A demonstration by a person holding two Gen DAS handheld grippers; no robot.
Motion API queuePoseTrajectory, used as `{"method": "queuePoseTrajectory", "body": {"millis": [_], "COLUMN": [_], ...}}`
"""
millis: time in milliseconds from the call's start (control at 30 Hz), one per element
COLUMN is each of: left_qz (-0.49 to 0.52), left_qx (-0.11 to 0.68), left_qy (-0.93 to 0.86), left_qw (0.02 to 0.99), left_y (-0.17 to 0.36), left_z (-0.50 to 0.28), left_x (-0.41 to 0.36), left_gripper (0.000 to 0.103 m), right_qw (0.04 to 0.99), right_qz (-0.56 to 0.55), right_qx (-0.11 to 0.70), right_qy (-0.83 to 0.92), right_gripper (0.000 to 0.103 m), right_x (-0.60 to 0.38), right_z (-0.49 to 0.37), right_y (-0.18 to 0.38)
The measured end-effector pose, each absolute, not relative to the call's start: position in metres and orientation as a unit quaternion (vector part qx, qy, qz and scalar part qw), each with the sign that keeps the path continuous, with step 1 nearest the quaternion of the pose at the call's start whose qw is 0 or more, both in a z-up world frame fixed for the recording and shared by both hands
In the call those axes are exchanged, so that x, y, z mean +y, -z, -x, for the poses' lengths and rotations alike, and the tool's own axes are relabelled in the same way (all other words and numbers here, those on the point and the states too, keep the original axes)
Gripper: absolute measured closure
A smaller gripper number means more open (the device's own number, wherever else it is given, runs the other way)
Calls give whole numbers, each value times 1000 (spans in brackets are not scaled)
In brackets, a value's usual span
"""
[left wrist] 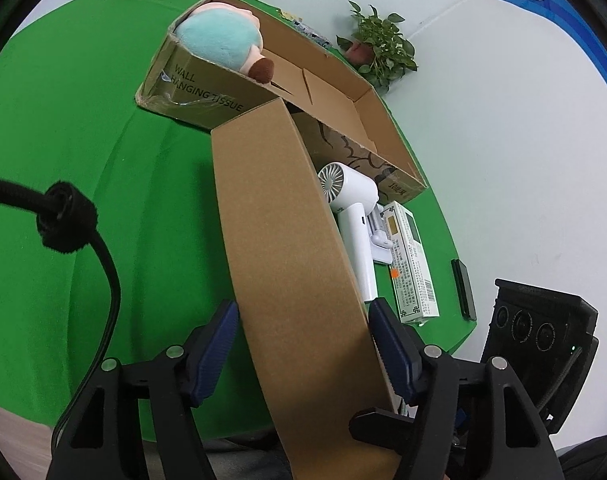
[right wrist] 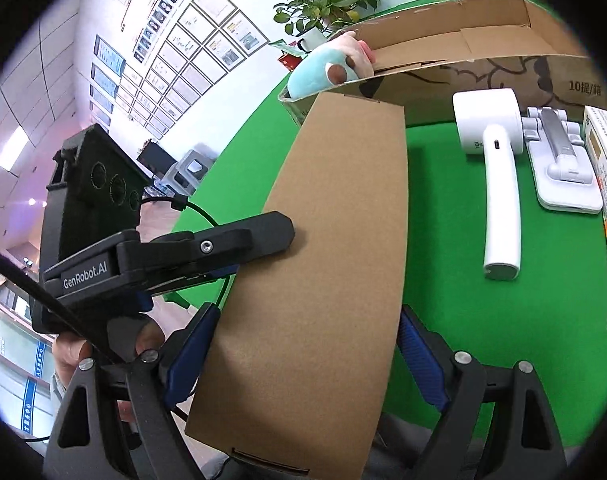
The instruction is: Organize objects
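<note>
Left wrist view: left tongs (left wrist: 303,354) spread around the long cardboard flap (left wrist: 279,240), whose far end meets the cardboard box (left wrist: 367,104) on the green table (left wrist: 83,160). Right wrist view: right tongs (right wrist: 305,354) spread either side of that flap, hair dryer (right wrist: 499,184) lying just beside it.

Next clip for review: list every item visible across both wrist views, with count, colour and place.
cardboard box: 1, brown, open, far side of table
plush toy: 1, teal and pink, in the box's end
cardboard sleeve: 1, brown, flat, between both grippers
handheld fan: 1, white, lying beside the sleeve
folding stand: 1, grey-white, next to fan
printed carton: 1, white-green, table edge
potted plant: 1, green, behind box
tablecloth: 1, green
left gripper: black, blue fingers
right gripper: same
</note>
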State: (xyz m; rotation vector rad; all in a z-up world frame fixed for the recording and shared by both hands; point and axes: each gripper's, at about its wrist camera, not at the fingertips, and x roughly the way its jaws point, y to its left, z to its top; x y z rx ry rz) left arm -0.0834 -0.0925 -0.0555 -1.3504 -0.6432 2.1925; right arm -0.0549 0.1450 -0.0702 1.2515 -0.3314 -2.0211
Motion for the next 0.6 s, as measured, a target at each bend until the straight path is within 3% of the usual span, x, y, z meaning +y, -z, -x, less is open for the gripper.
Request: {"method": "queuePoseTrajectory", "body": {"millis": [600], "left_qz": [496], "left_qx": [-196], "left_qy": [-818], "left_qw": [214], "left_y": [47], "left_z": [98], "left_x": [-57], "left_gripper": [40], "right_qw": [307], "right_qz": [-427], "right_qx": [-28], "right_qy": [850], "right_gripper": [14], "right_x": [160], "right_z": [44], "right_y": [44]}}
